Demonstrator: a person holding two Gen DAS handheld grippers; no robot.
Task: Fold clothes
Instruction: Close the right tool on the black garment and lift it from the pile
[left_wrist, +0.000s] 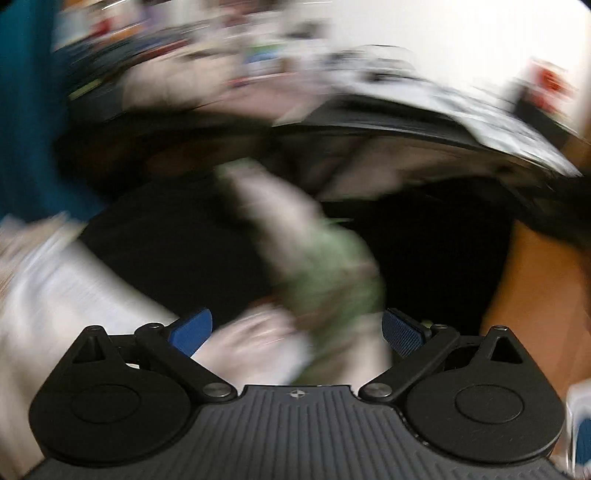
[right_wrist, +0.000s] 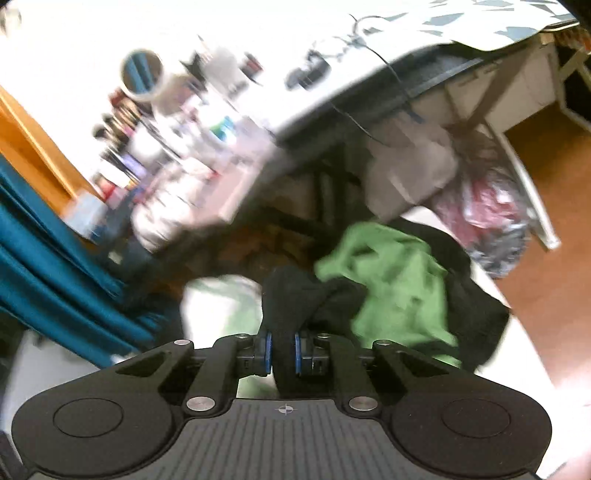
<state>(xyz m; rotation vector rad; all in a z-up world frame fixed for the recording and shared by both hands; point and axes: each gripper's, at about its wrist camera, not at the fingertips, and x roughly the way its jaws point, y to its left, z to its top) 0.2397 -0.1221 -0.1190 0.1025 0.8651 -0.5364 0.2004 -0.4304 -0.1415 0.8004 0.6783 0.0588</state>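
My right gripper is shut on a bunched fold of a black garment and holds it up. A green garment and more black cloth lie crumpled just right of it on a white surface. In the blurred left wrist view, my left gripper is open with its blue pads wide apart. A pale and green piece of cloth lies between and ahead of them, over dark cloth. Nothing is gripped there.
A table with a patterned cover stands ahead, with bags of clothes under it. A teal curtain hangs at the left. Cluttered shelves are behind. Orange-brown floor shows at the right. A white sheet lies at the left.
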